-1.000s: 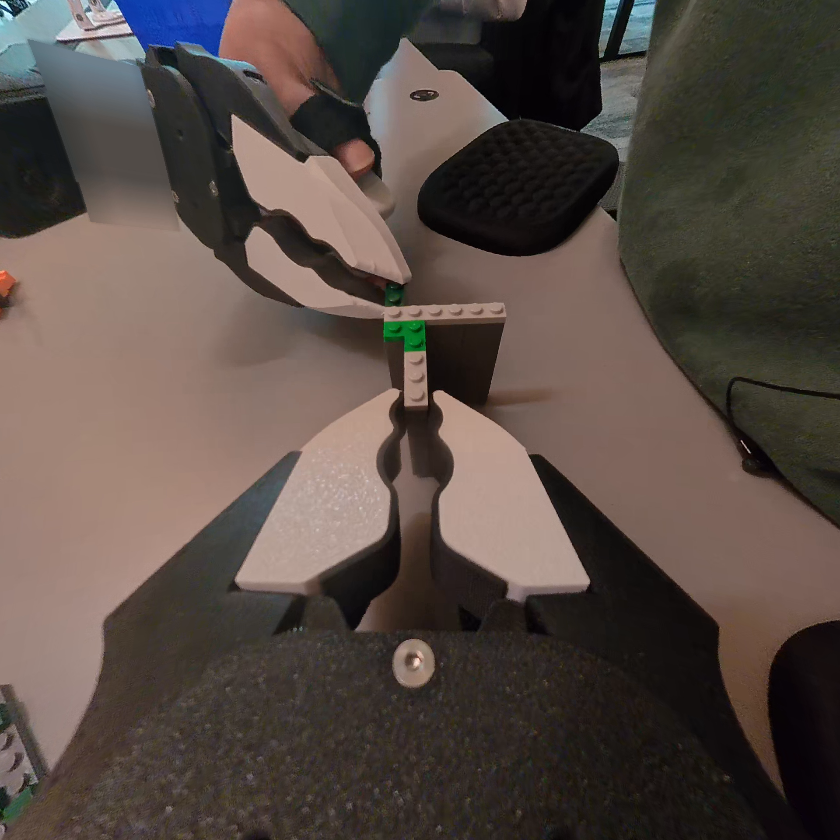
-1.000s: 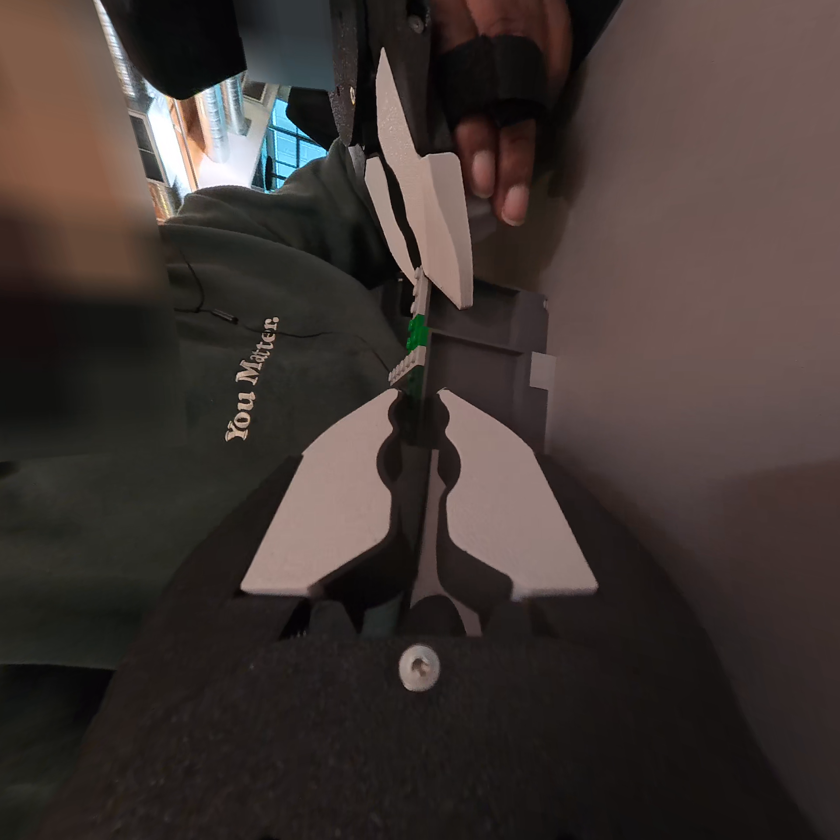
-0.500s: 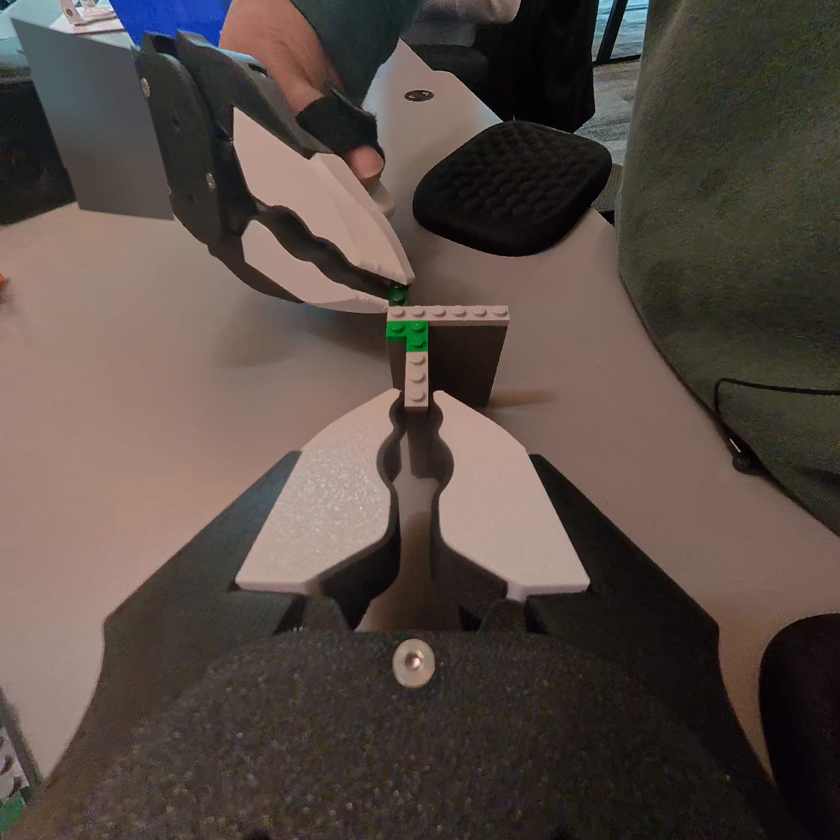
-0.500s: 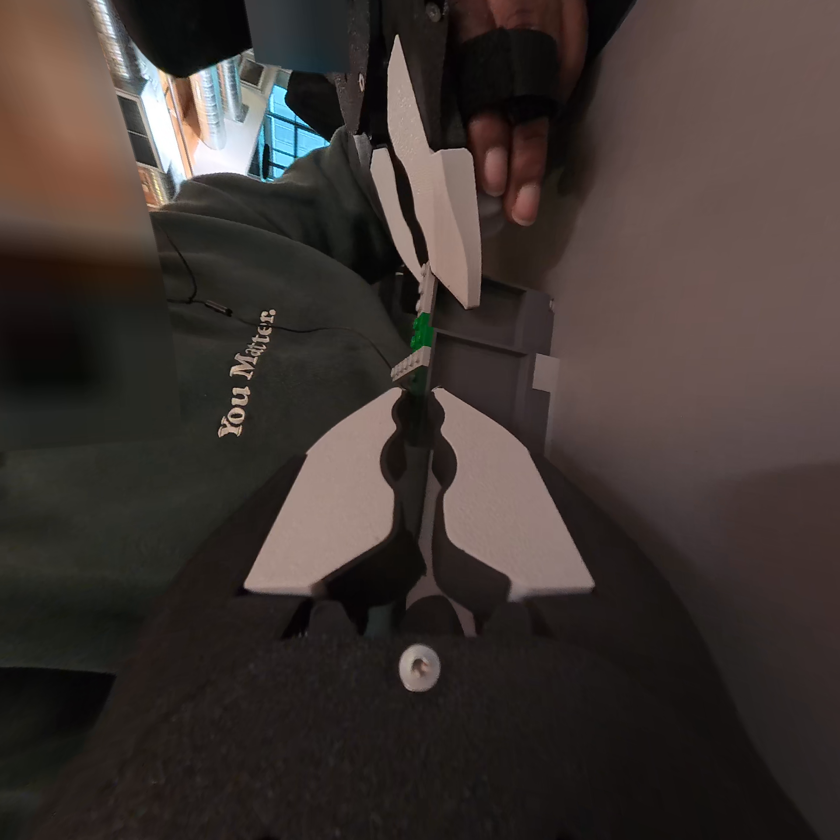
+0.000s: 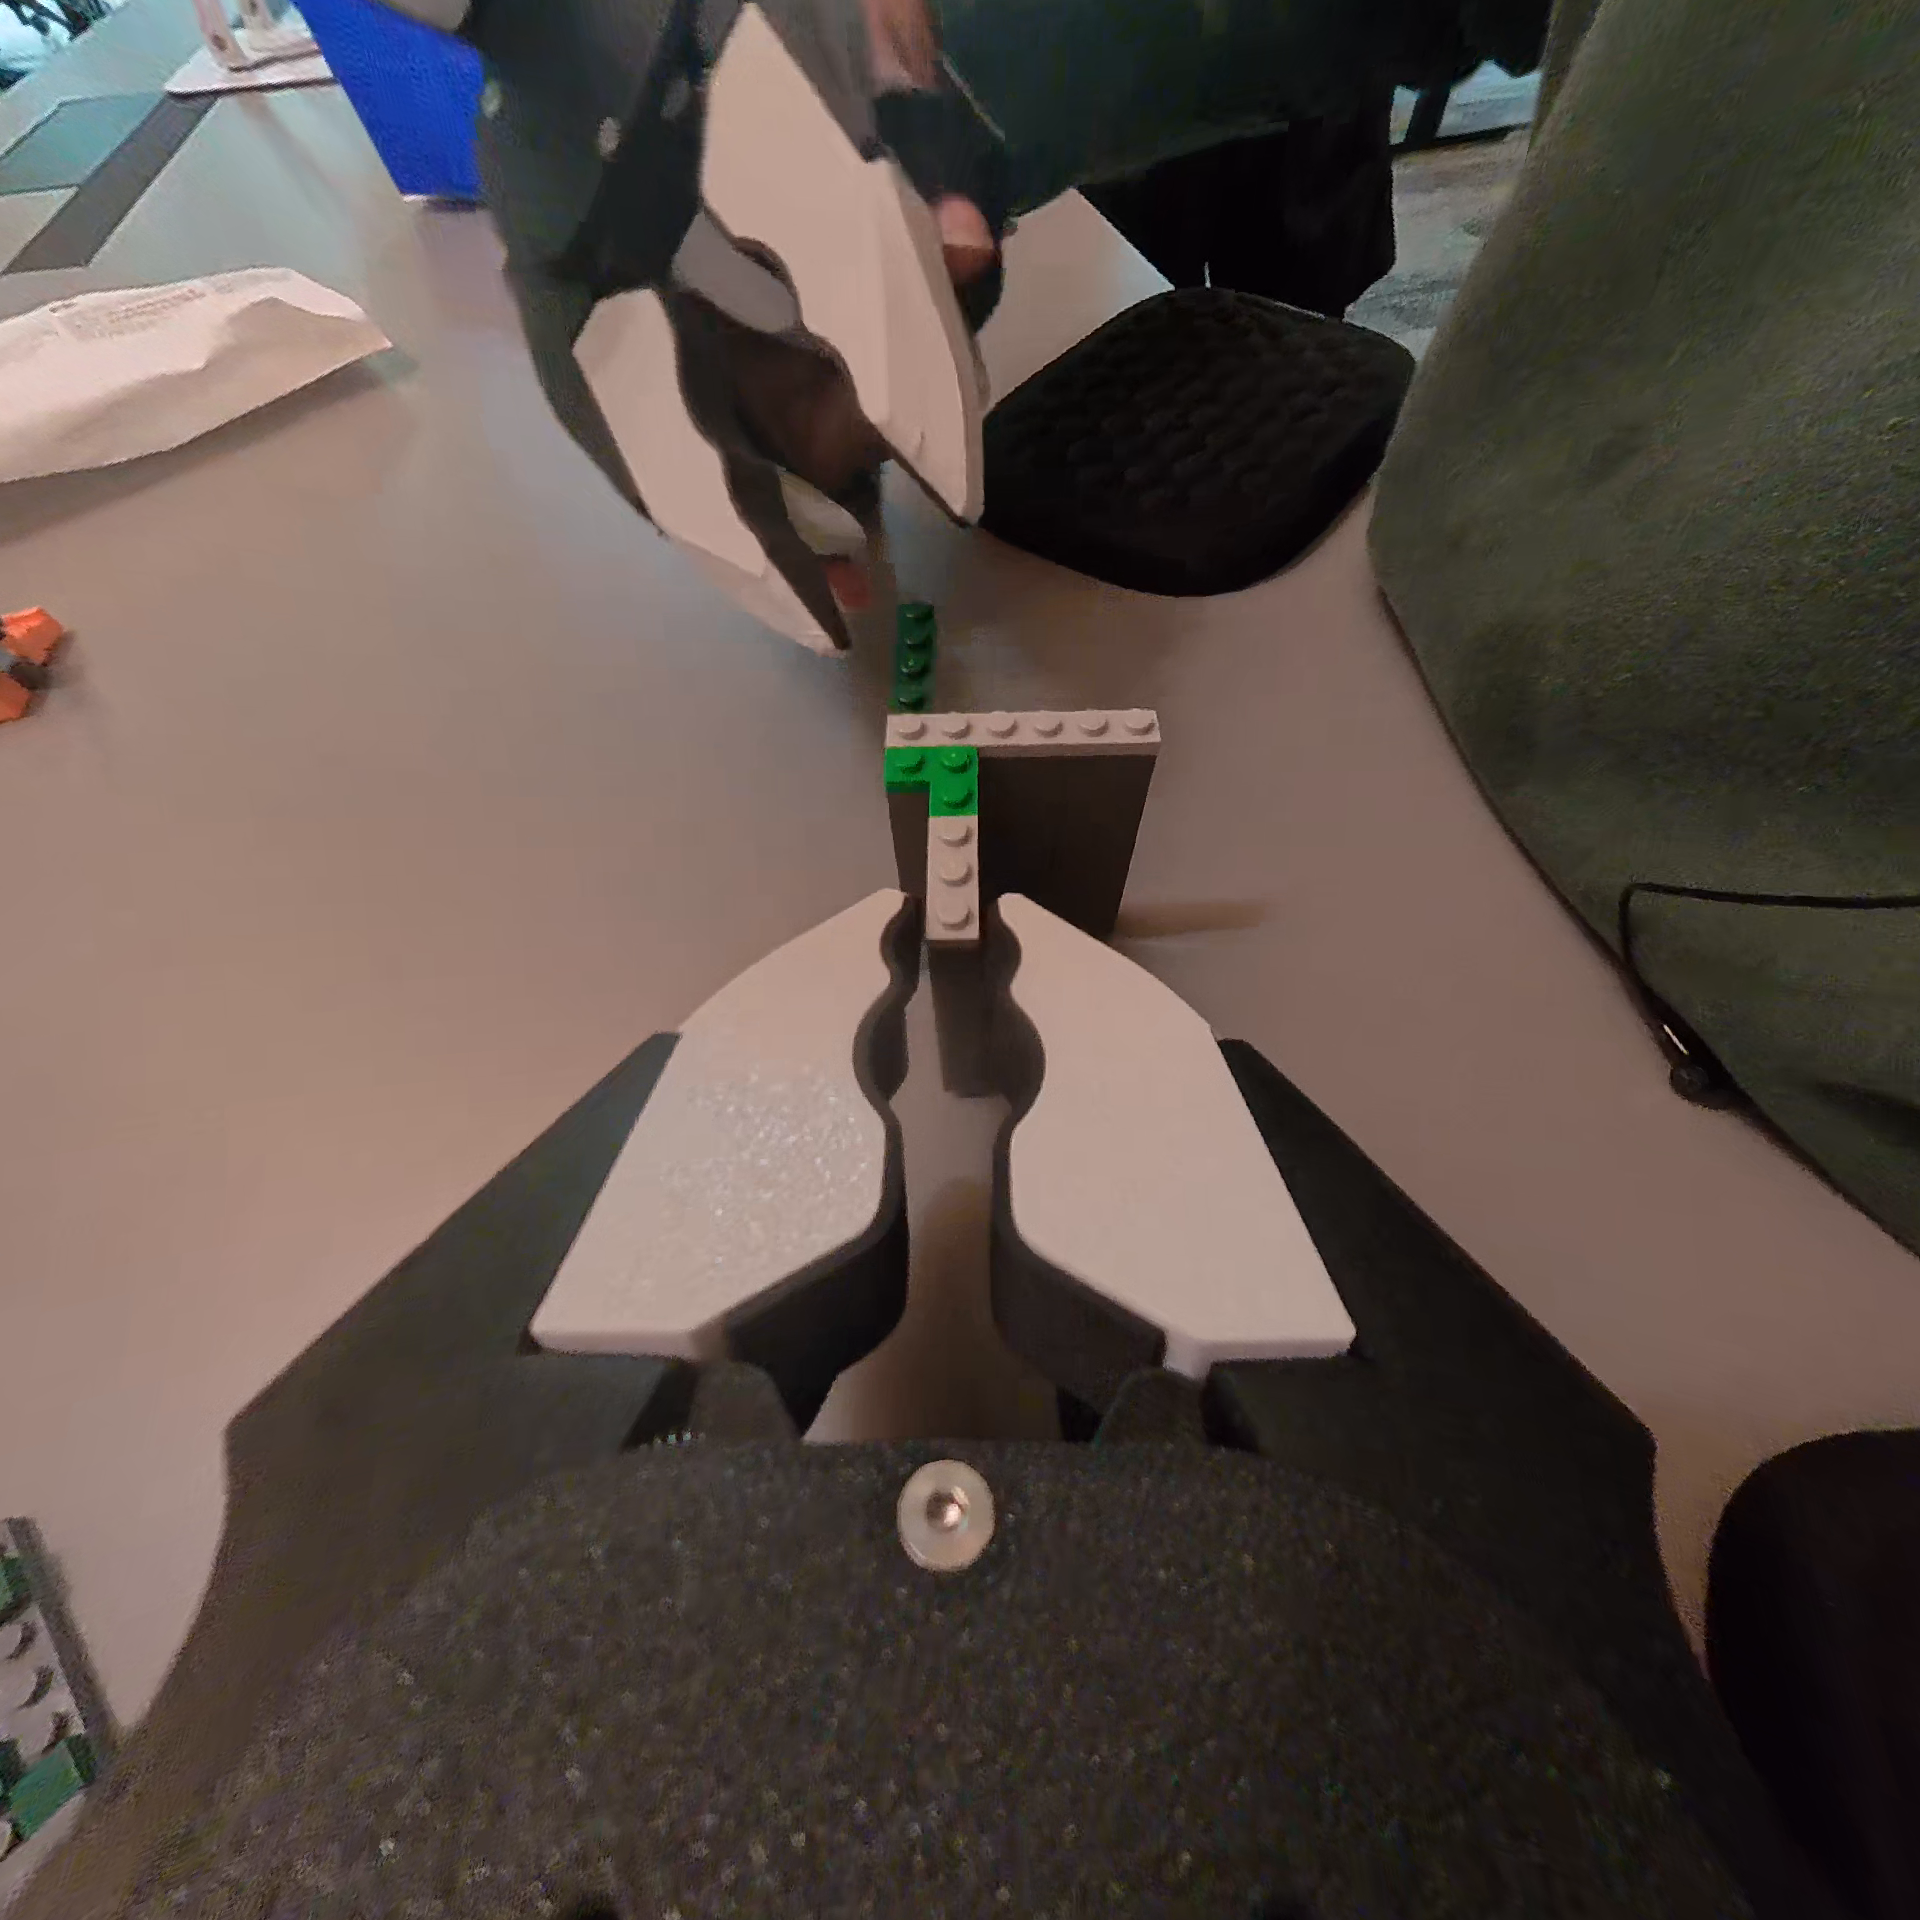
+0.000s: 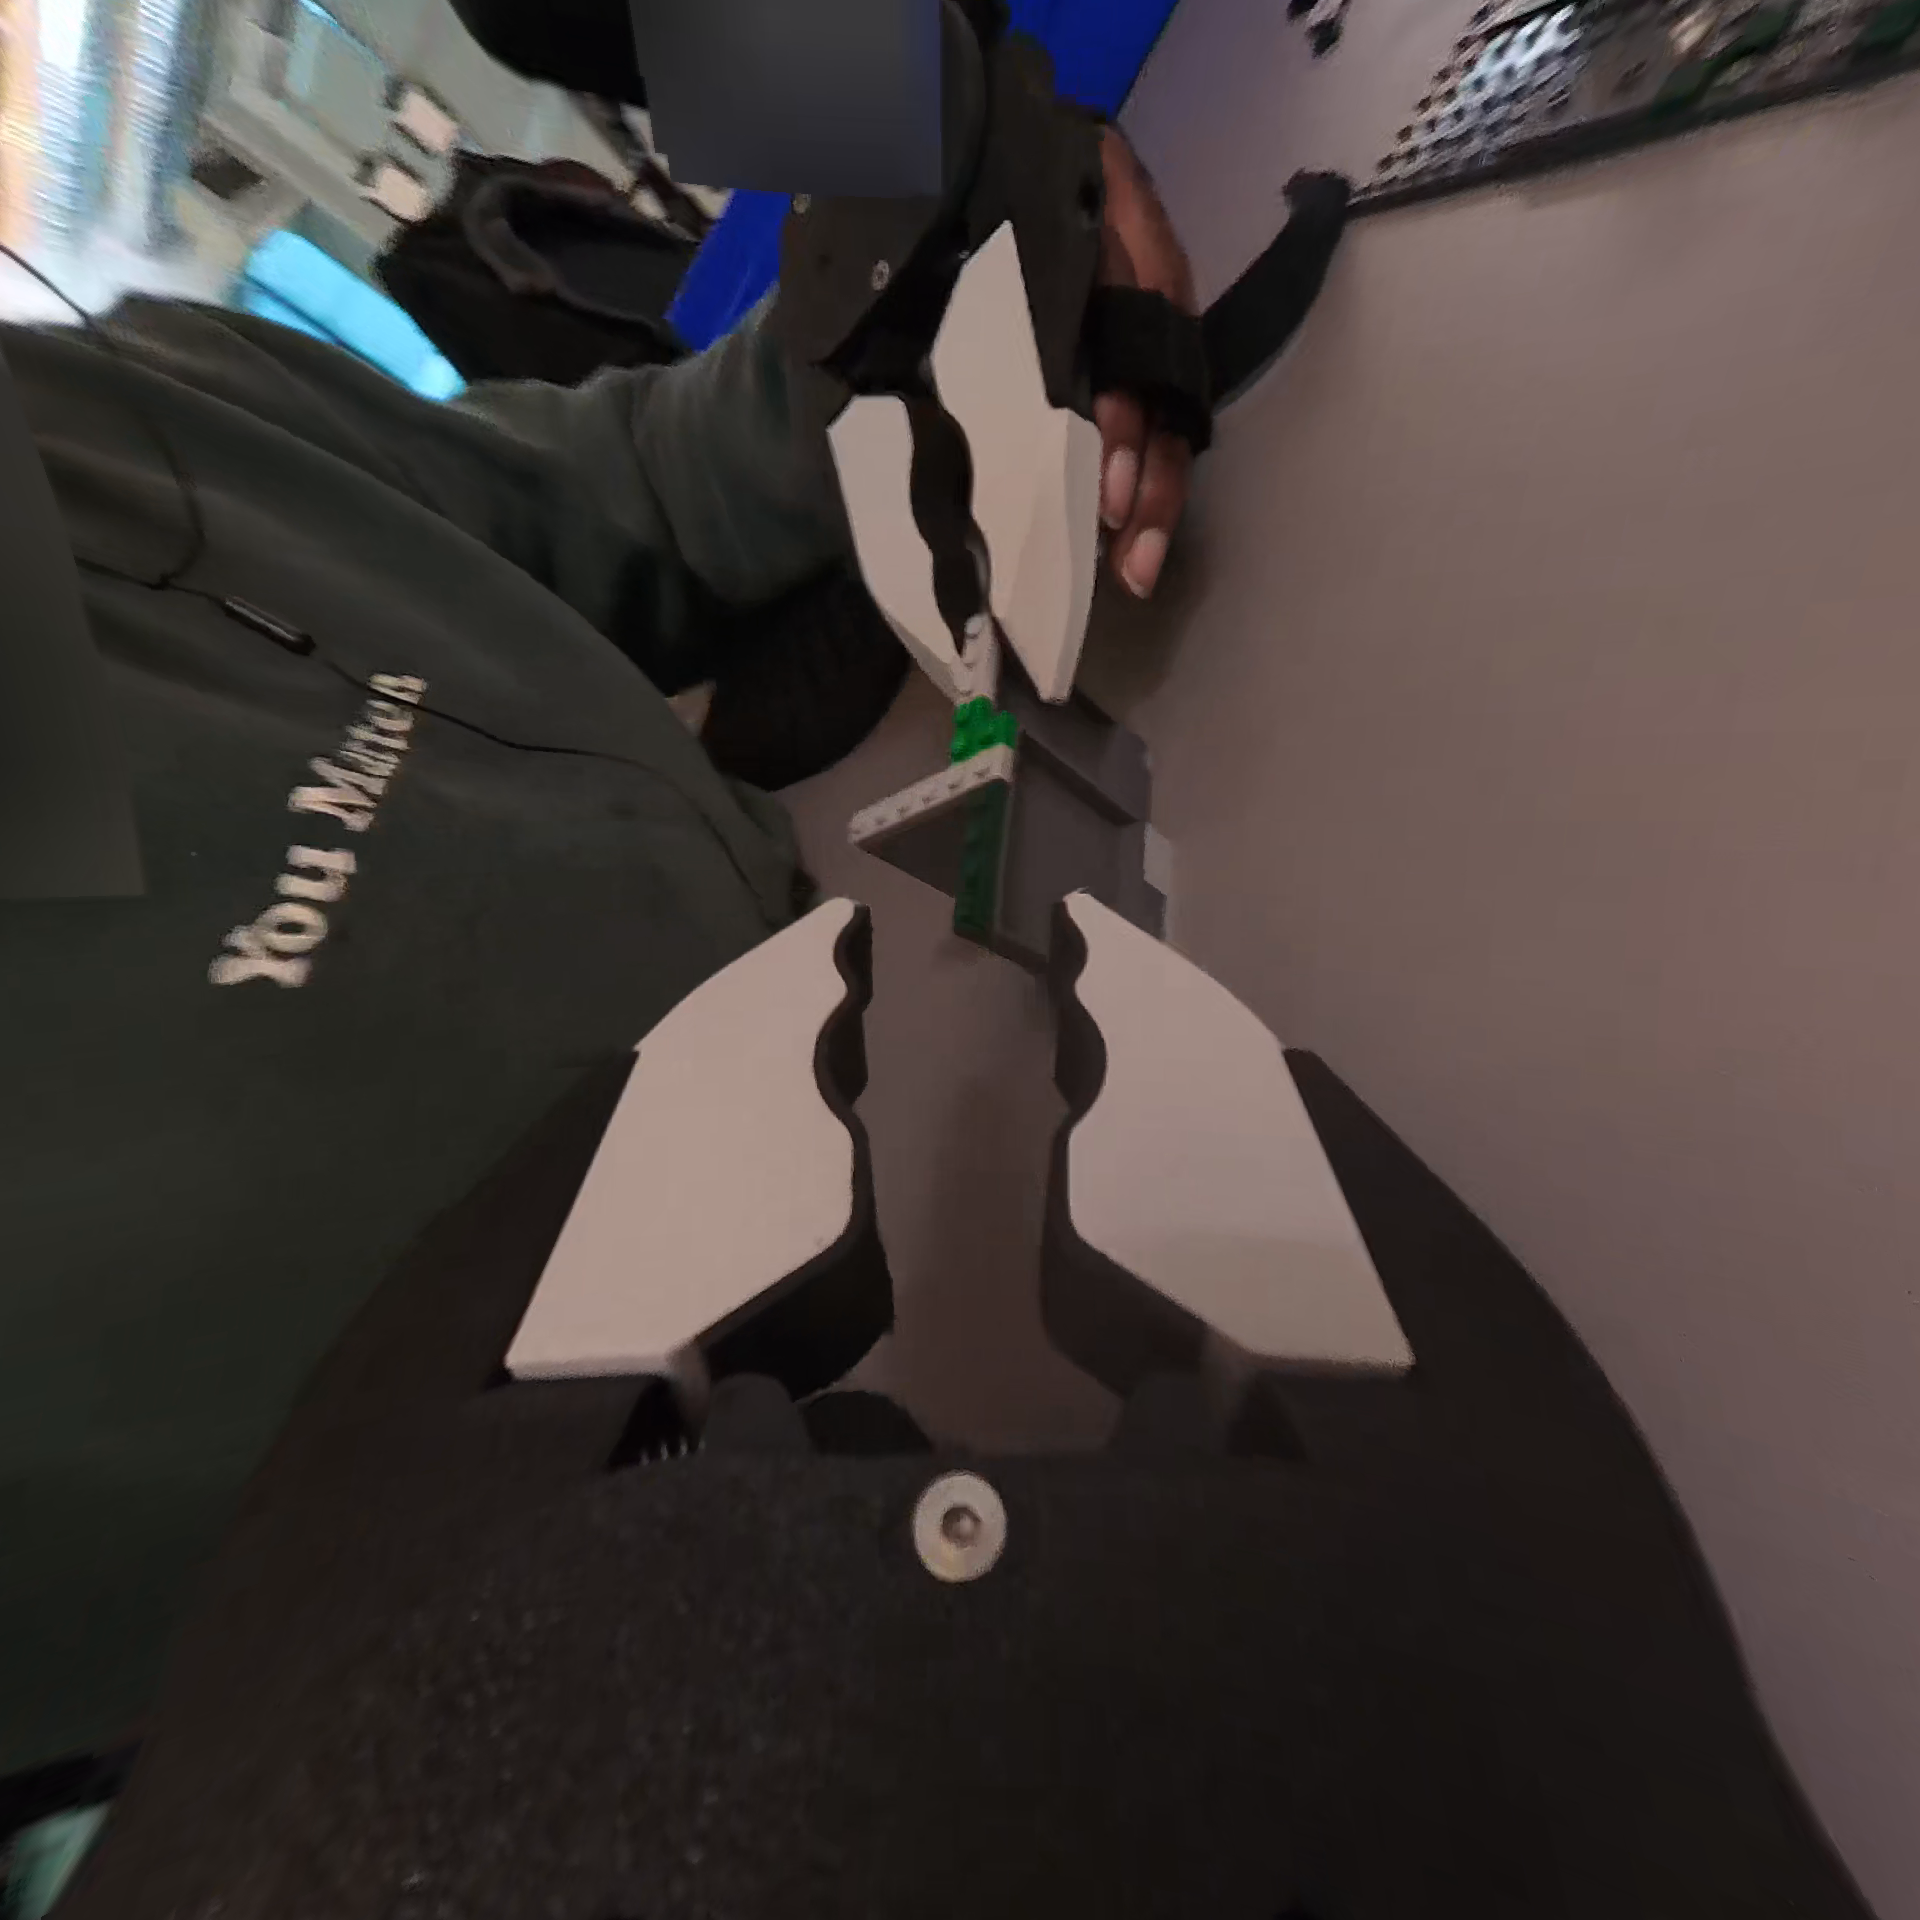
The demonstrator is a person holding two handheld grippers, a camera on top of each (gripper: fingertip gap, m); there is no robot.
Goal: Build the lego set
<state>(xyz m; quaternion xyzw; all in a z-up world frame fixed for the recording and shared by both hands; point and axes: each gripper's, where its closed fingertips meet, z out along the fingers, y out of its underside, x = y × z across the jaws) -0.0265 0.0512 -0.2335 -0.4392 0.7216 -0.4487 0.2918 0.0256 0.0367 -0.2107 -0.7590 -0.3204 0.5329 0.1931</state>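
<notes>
My left gripper (image 5: 954,916) is shut on the near end of a small lego assembly (image 5: 1049,831) that stands on the grey table (image 5: 416,831). The assembly has dark grey walls, a long grey plate (image 5: 1023,727) across its top, a bright green corner plate (image 5: 935,774) and a short grey plate (image 5: 954,873). A dark green plate (image 5: 914,655) sticks out from its far side. My right gripper (image 5: 899,571) is open and empty, hovering just beyond that plate. In the right wrist view the right gripper (image 6: 961,914) stands open just short of the assembly (image 6: 1081,790), clear of the dark green plate (image 6: 982,862).
A black textured pad (image 5: 1184,436) lies behind the assembly. A person in a dark green sweatshirt (image 5: 1662,520) is close on the right, with a black cable (image 5: 1683,1081). A white paper bag (image 5: 156,353), orange pieces (image 5: 21,665) and a blue box (image 5: 416,114) are at the left. A brick tray (image 5: 42,1714) is at the bottom left. The gap from one gripper's tips to the other's is roughly 7 centimeters.
My right gripper has let go of the dark green plate, opened, and pulled back and up from the assembly. The left gripper keeps its hold and has not moved.
</notes>
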